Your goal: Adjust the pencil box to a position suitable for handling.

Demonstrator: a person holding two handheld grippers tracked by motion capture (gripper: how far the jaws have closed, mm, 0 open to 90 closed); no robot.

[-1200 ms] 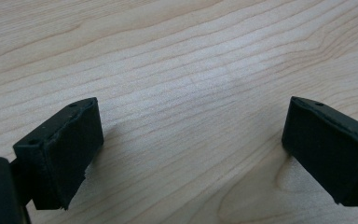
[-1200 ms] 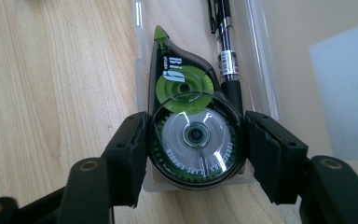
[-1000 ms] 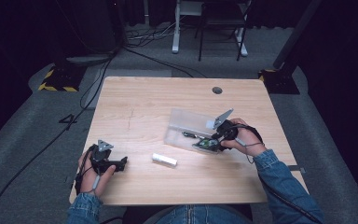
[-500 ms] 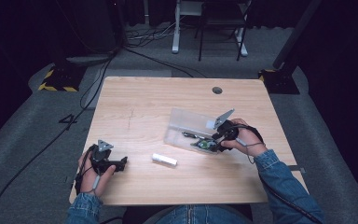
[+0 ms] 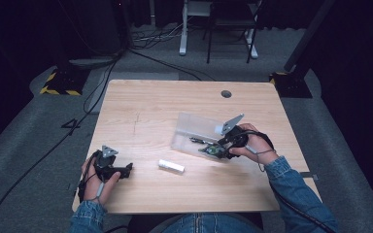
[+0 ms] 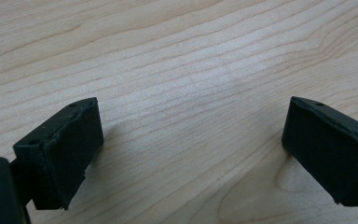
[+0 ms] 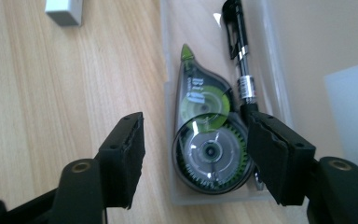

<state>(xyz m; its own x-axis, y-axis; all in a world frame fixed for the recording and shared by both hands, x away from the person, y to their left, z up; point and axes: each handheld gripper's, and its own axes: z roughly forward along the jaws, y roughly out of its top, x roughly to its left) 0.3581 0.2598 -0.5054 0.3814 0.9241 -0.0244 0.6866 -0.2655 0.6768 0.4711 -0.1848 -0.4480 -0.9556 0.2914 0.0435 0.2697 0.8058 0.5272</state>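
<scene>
A clear plastic case (image 5: 194,127) lies right of the table's middle. In it lie a green-and-black correction tape roller (image 7: 209,149) and a black pen (image 7: 237,42). My right gripper (image 7: 196,128) is open at the case's near end (image 5: 214,148). Its jaws have just been opening, and the roller sits between them with a gap on the left pad's side. A white eraser (image 5: 171,166) lies on the wood left of the case, with its corner (image 7: 64,10) in the right gripper view. My left gripper (image 5: 125,170) rests open at the front left, with bare wood between its pads (image 6: 193,109).
The wooden table (image 5: 150,107) has a round cable hole (image 5: 226,93) at the back right. Beyond it stand a dark floor with cables (image 5: 141,48) and a chair base (image 5: 218,29). The person's denim sleeves (image 5: 291,184) come in from the front edge.
The right gripper's jaws have spread slightly around the roller. Both hands have stayed where they were.
</scene>
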